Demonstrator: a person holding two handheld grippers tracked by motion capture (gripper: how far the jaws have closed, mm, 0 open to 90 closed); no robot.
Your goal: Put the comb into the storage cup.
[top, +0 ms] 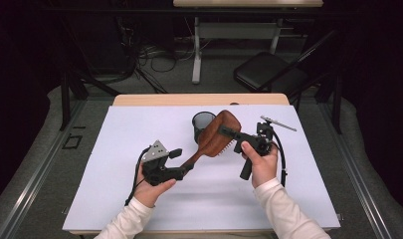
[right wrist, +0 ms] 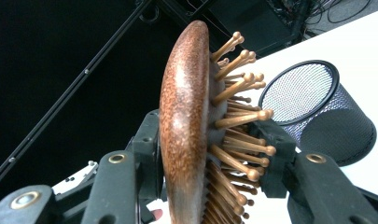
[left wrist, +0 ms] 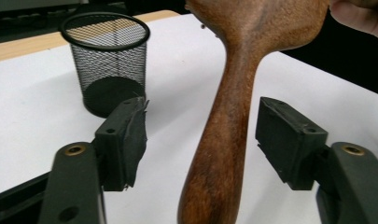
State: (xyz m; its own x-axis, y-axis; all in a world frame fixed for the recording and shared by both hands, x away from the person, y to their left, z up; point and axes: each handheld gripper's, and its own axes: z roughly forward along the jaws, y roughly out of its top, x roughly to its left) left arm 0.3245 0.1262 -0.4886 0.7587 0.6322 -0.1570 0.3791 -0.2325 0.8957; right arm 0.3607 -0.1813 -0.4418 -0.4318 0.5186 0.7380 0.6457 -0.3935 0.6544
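Handover looks about half done: the wooden hairbrush (top: 214,137) hangs in the air over the white table (top: 114,199), not yet in the black mesh cup (top: 203,124), which stands upright just behind the brush head, toward twelve o'clock from the table's middle. What seems left is to carry the brush over and stand it in that cup.

At about eight o'clock from the cup, the left gripper (top: 181,162) has its jaws parted around the brush handle (left wrist: 224,140); in the left gripper view both pads stand clear of the wood, with a gap on each side, so it holds nothing.

At about four o'clock from the cup, the right gripper (top: 229,133) carries the brush alone. In the right gripper view its jaws clamp the head (right wrist: 184,116) across its thickness, one pad on the smooth back, the other against the bristles (right wrist: 238,116).
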